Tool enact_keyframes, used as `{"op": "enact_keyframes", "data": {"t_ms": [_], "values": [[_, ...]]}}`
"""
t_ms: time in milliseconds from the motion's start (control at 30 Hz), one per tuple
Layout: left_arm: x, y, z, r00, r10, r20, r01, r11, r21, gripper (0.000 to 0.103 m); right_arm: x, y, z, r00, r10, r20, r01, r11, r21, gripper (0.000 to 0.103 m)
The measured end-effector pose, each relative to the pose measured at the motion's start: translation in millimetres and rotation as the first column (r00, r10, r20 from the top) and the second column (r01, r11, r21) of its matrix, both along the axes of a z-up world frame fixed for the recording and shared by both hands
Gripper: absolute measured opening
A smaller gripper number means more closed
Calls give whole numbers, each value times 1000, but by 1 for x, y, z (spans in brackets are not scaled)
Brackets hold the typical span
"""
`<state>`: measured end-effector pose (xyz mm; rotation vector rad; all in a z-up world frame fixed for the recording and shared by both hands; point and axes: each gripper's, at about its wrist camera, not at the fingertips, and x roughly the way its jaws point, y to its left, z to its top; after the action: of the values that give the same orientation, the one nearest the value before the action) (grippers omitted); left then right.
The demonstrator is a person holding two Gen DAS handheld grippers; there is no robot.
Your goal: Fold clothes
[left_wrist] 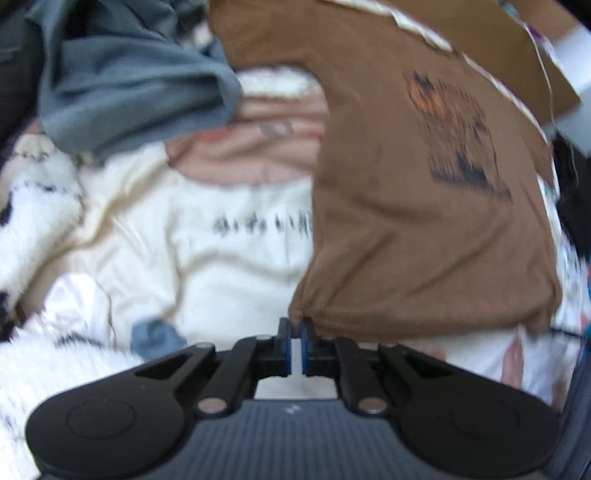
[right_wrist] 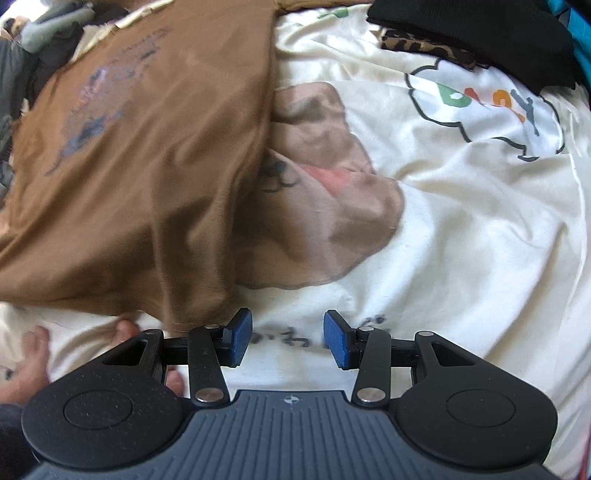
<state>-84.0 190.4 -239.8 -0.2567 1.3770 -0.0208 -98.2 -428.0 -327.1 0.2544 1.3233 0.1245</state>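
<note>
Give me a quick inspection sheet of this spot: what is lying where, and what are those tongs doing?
Surface: cream printed sheet, wrinkled, with cartoon prints.
Job's things: brown shirt, lifted by one corner, graphic print facing out.
Clutter: grey-blue garment, pink garment, fluffy white blanket, black garment over a leopard-print cloth.
Grippers: left tongs pinched on the shirt's corner; right tongs open, holding nothing.
Cables: thin white cord at the far right.
Surroundings: cardboard box; bare foot.
</note>
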Motion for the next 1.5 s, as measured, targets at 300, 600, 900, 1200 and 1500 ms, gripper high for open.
{"op": "enact_keyframes", "data": {"t_ms": [300, 600, 900, 1200, 1500], "values": [[34, 11, 18, 994, 32, 101, -42, 994, 100, 4, 8, 27, -5, 997, 41, 62, -47, 993, 104, 50], [52, 5, 8, 993, 17, 119, -32, 992, 125, 4, 4, 47, -5, 986, 122, 117, -135, 985, 111, 50], [51, 7, 9, 993, 22, 117, -37, 991, 127, 4, 6, 26, 3, 957, 237, 169, -257, 960, 109, 50], [50, 8, 2, 993, 27, 114, -41, 991, 126, 4, 21, 42, -16, 918, 349, 189, -373, 922, 108, 24], [48, 5, -2, 994, 30, 109, -43, 992, 122, 4, 21, 49, -18, 907, 368, 204, -397, 909, 125, 10]]}}
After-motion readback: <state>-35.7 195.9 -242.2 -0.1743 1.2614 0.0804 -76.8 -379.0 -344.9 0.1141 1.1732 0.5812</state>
